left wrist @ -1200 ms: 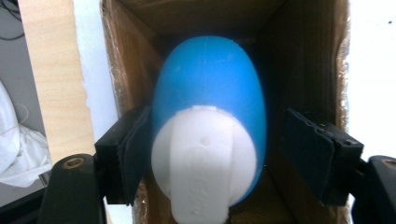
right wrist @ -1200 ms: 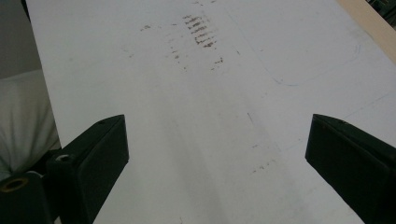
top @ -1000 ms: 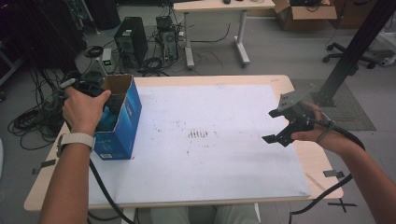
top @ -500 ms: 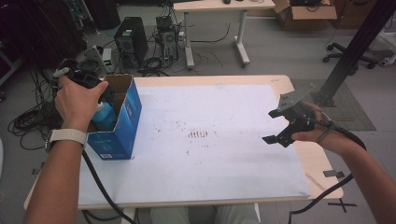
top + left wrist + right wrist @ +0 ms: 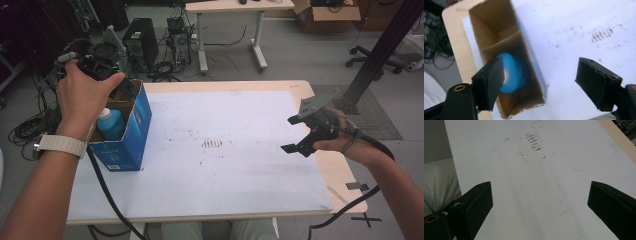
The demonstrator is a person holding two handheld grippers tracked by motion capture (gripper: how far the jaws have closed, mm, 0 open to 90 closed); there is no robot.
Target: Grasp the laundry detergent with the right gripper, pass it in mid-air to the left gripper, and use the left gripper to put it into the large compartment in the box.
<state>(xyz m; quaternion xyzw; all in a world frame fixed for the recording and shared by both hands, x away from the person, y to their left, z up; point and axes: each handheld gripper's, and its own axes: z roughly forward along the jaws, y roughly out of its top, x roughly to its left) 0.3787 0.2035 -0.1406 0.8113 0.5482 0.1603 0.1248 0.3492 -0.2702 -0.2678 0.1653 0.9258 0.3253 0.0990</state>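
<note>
An open blue cardboard box (image 5: pixel 131 134) stands at the table's left edge. A blue bottle with a white cap (image 5: pixel 110 122) stands inside its near compartment. My left gripper (image 5: pixel 119 87) hovers above the box's far end with a hand wrapped around it. In the left gripper view its jaws (image 5: pixel 544 85) stand apart above the box (image 5: pixel 537 75) and the blurred bottle (image 5: pixel 511 72). They have just been opening, and nothing is between them. My right gripper (image 5: pixel 299 136) is held open over the table's right side, and in its own view (image 5: pixel 539 207) only bare table lies below.
A white sheet (image 5: pixel 235 150) with a patch of reddish marks (image 5: pixel 214 144) covers most of the wooden table. A cardboard divider (image 5: pixel 499 42) splits the box inside. Cables, computer cases and another desk stand on the floor beyond the table.
My left hand and gripper have risen out of the box and drawn back toward the far left. The blue bottle stays in the box. The right hand has kept still.
</note>
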